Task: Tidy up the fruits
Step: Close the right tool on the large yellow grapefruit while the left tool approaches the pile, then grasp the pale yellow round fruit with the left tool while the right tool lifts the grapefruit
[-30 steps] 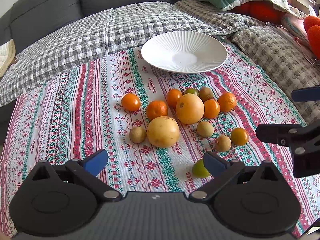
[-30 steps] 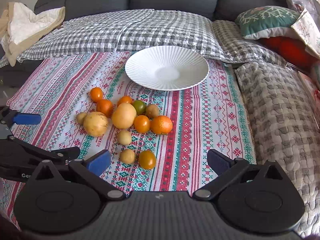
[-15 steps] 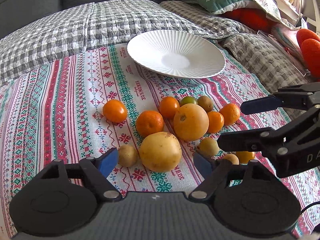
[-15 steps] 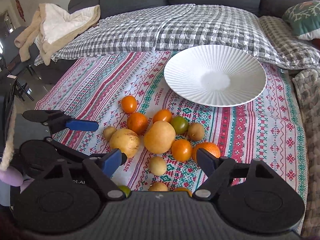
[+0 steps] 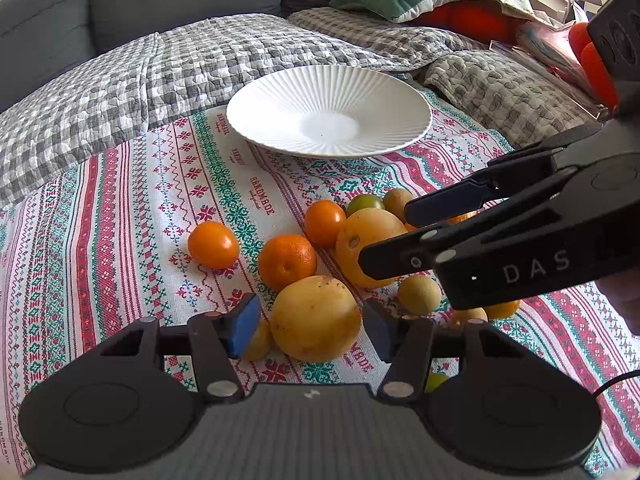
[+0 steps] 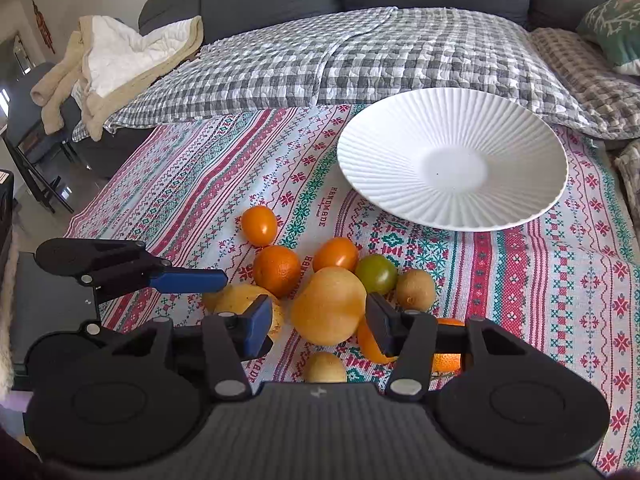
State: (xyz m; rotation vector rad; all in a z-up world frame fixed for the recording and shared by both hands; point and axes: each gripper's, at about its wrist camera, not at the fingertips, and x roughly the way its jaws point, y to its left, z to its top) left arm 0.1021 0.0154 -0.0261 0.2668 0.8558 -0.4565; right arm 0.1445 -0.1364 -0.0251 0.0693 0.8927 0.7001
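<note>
1. Step in hand, as judged: first picks of a two-handed grab. The fruits are still clustered on the patterned cloth (image 6: 520,272); nothing has been placed on the white plate (image 6: 452,160) beyond them.
2. Left gripper (image 5: 311,322): spread wide, nothing gripped; the large yellow fruit (image 5: 316,318) is bracketed between its pads, with small gaps visible on both sides.
3. Right gripper (image 6: 318,322): likewise spread, nothing clamped; the large orange-yellow fruit (image 6: 329,306) sits between its pads, contact cannot be confirmed.
4. Next move, as judged: jaws closed gently on centre, lifted clear of neighbouring fruits, carried to the plate.
</note>
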